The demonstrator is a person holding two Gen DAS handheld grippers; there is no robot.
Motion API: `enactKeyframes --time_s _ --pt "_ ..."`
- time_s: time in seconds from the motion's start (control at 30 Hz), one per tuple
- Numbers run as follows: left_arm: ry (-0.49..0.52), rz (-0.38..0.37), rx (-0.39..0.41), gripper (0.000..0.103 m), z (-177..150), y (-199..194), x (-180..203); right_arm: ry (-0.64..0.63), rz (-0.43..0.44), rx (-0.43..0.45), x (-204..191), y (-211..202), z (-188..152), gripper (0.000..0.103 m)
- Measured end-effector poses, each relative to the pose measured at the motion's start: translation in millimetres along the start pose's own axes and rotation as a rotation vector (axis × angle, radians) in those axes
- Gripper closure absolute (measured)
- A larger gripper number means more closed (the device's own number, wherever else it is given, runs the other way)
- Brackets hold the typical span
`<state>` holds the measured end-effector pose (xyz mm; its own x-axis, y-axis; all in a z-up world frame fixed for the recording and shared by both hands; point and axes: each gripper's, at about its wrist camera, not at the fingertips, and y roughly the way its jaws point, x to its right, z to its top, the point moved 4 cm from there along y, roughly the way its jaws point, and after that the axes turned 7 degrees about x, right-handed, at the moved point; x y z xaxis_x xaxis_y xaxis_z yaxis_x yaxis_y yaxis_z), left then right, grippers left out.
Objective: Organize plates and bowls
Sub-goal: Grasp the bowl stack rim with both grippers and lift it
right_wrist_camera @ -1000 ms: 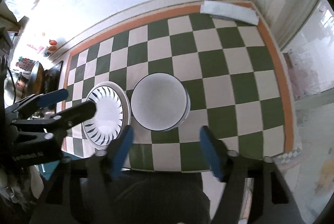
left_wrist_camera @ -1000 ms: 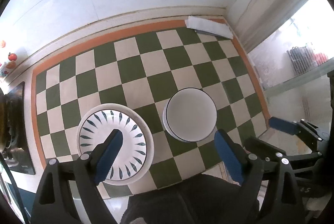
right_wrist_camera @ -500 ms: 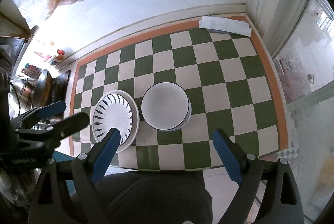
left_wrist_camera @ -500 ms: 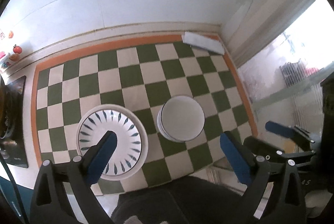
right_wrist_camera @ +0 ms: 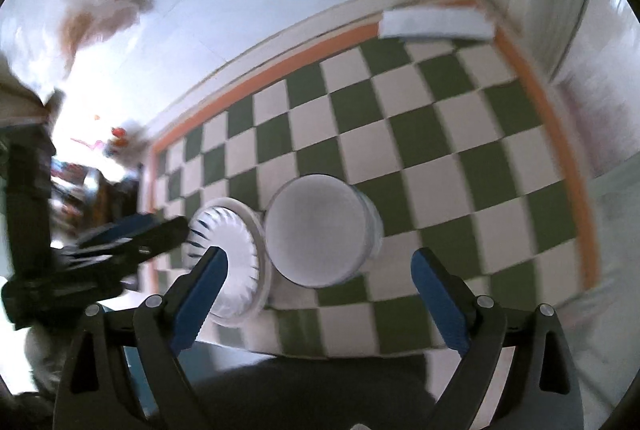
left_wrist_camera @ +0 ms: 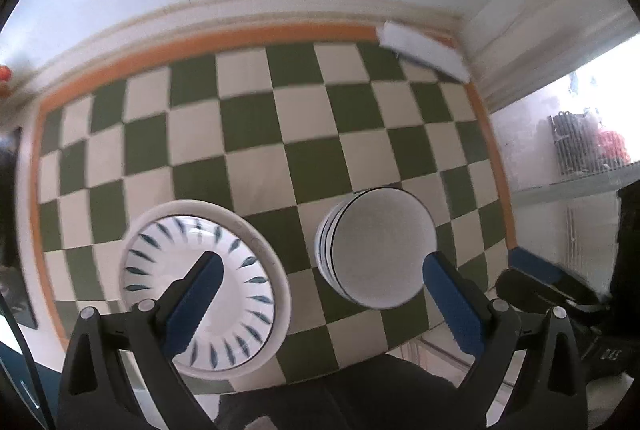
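Note:
A stack of white bowls with dark rims (left_wrist_camera: pixel 376 246) stands on the checkered mat (left_wrist_camera: pixel 280 133), right of a stack of white plates whose top plate has a blue leaf pattern (left_wrist_camera: pixel 200 290). My left gripper (left_wrist_camera: pixel 322 262) hangs above both, open wide, its left finger over the plates and its right finger by the bowls. In the right wrist view the bowls (right_wrist_camera: pixel 320 230) lie below the gap of my right gripper (right_wrist_camera: pixel 319 258), whose jaws are opening and touch nothing. The plates (right_wrist_camera: pixel 228 254) sit under its left finger. Each gripper shows in the other's view, the right gripper (left_wrist_camera: pixel 524 270) and the left gripper (right_wrist_camera: pixel 132 230).
A folded white cloth (left_wrist_camera: pixel 424 49) lies at the mat's back right corner, against the white wall. The mat's orange border (right_wrist_camera: pixel 560 133) runs along its right side. Dark kitchen clutter (right_wrist_camera: pixel 112 189) stands at the left. Dark clothing fills the bottom of both views.
Both grippers' jaws stand wider than a second ago. After pulling back half a second ago, both grippers have come down closer to the bowls and plates.

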<state>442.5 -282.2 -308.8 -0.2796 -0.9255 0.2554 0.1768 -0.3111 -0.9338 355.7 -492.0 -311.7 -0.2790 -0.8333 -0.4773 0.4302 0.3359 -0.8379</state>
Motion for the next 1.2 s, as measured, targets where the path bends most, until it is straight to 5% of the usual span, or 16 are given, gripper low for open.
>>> enactKeyframes --time_s 0.47,0.73,0.87,1.0,1.2 --pt "-0.049 -0.075 -0.260 0.002 15 116 -3 0.330 0.197 -0.142 79 121 -24 0.008" --pt "-0.022 -0.114 -0.383 0.008 6 155 3 0.390 0.291 -0.216 82 165 -39 0.010" --pt "-0.036 -0.151 -0.398 0.016 0 162 5 0.412 0.321 -0.239 78 182 -45 0.018" --pt "-0.063 -0.236 -0.406 0.038 -7 165 10 0.412 0.314 -0.245 77 194 -48 0.039" --pt "-0.054 -0.232 -0.327 0.039 -7 157 10 0.400 0.319 -0.219 74 200 -50 0.044"
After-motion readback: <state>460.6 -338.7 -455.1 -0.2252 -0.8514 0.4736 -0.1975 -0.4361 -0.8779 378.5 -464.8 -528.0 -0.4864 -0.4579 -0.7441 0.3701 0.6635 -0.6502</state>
